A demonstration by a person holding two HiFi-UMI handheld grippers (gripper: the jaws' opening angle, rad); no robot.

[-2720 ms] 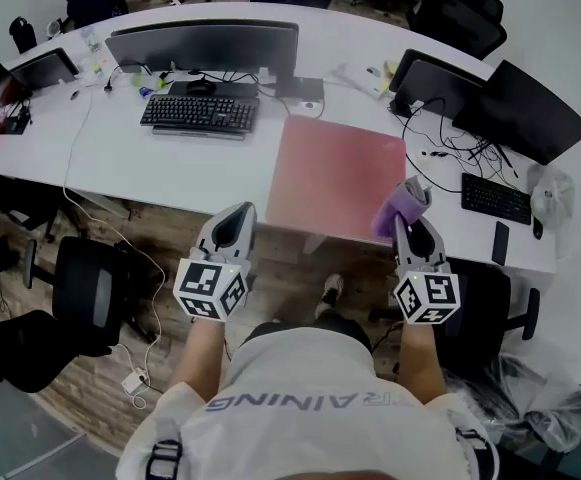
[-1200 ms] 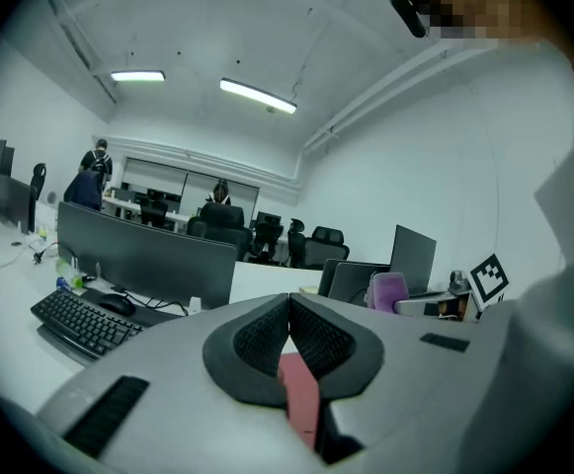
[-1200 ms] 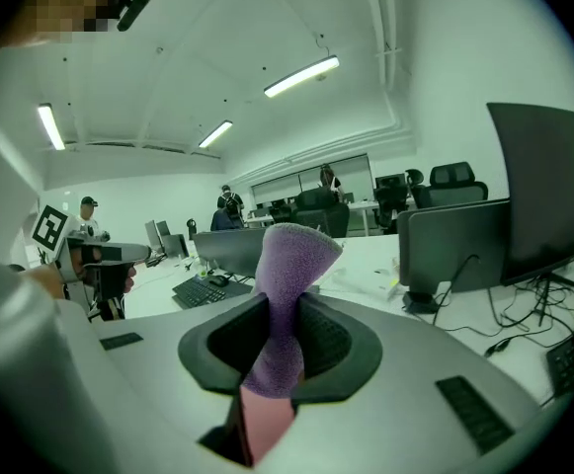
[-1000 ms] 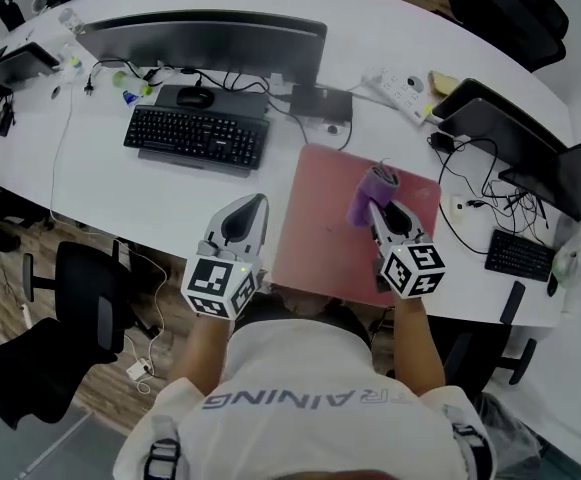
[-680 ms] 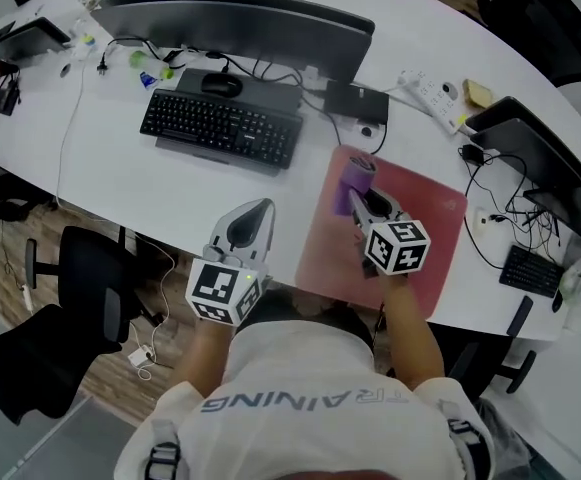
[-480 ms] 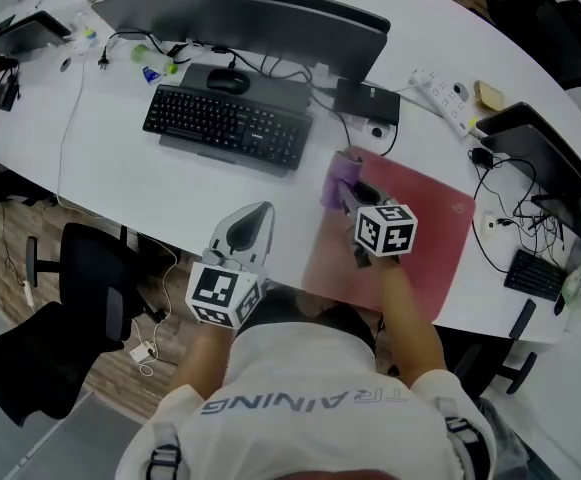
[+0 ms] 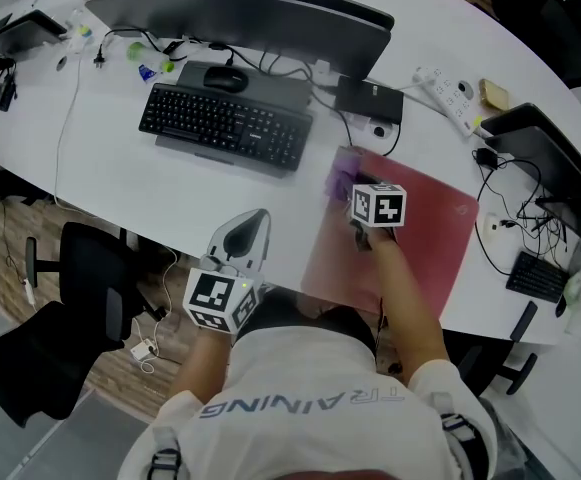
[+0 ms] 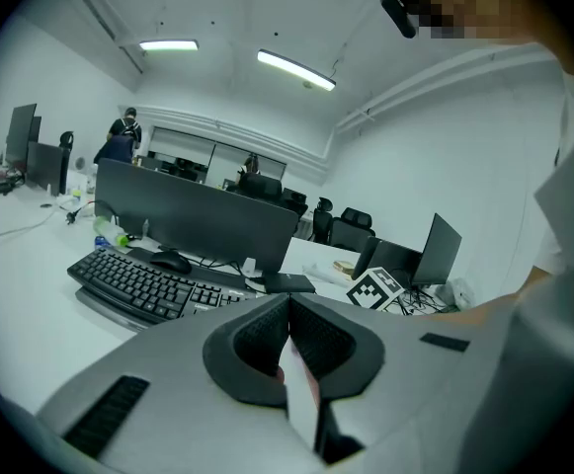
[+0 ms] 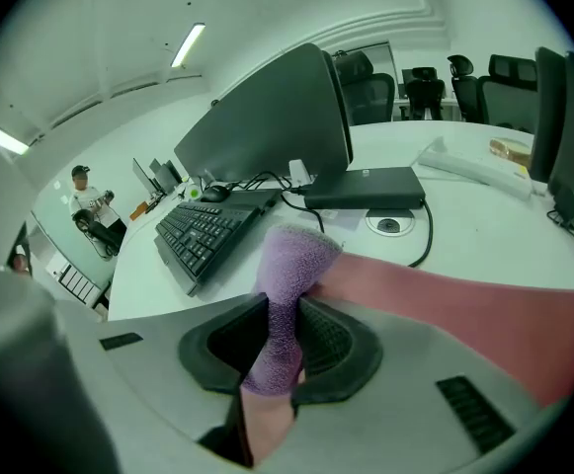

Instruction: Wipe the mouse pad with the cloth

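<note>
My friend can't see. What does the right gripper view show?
The right gripper is shut on a fuzzy purple cloth, its tip at the corner of a pink mouse pad. Beyond, a black keyboard and dark monitor sit on a white desk.

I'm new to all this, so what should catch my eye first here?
A purple cloth stands out, clamped in the right gripper at the far left corner of the pink mouse pad. The left gripper, shut and empty, hangs at the near edge of the desk, left of the pad.
</note>
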